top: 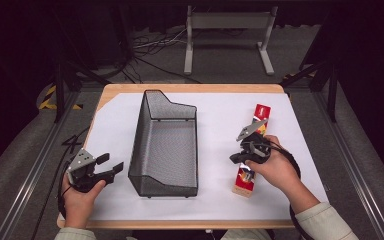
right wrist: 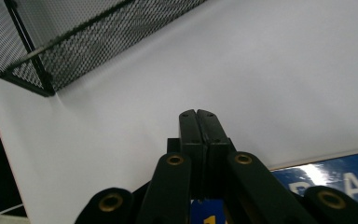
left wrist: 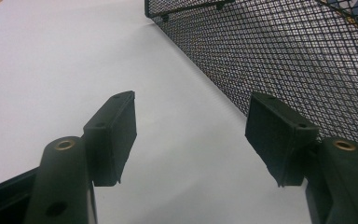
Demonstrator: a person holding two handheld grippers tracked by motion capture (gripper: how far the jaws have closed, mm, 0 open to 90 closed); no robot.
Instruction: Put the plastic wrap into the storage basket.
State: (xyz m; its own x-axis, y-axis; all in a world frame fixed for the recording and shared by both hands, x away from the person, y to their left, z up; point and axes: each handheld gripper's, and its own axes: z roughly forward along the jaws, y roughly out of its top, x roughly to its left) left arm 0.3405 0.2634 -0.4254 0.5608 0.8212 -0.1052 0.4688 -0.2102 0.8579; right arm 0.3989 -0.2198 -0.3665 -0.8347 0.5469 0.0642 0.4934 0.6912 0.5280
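From the high view I see a wooden table (top: 111, 92) covered by a white sheet (top: 220, 125), with a black wire-mesh basket (top: 166, 145) standing in the middle of it, long axis running away from me, one end wall taller than the other. To the right of the basket, well apart from it, a long narrow box (top: 253, 149) with red, yellow and blue print lies flat on the sheet, angled slightly. My right gripper (top: 236, 159) sits over the near half of that box, held in the right hand (top: 275, 167), its tips pointing left toward the basket; in the right gripper view its two black jaws are pressed flat against each other with nothing between them, above bare white sheet, the blue-printed edge of the box (right wrist: 326, 175) showing at lower right and a corner of the basket (right wrist: 42, 51) at upper left. My left gripper (top: 111, 165) is at the near left of the sheet, held in the left hand (top: 80, 195), just beside the basket's left wall without touching it. In the left gripper view its jaws stand wide apart and empty, white sheet (left wrist: 74, 56) between them and the mesh wall (left wrist: 284, 51) just past the right-hand pad.
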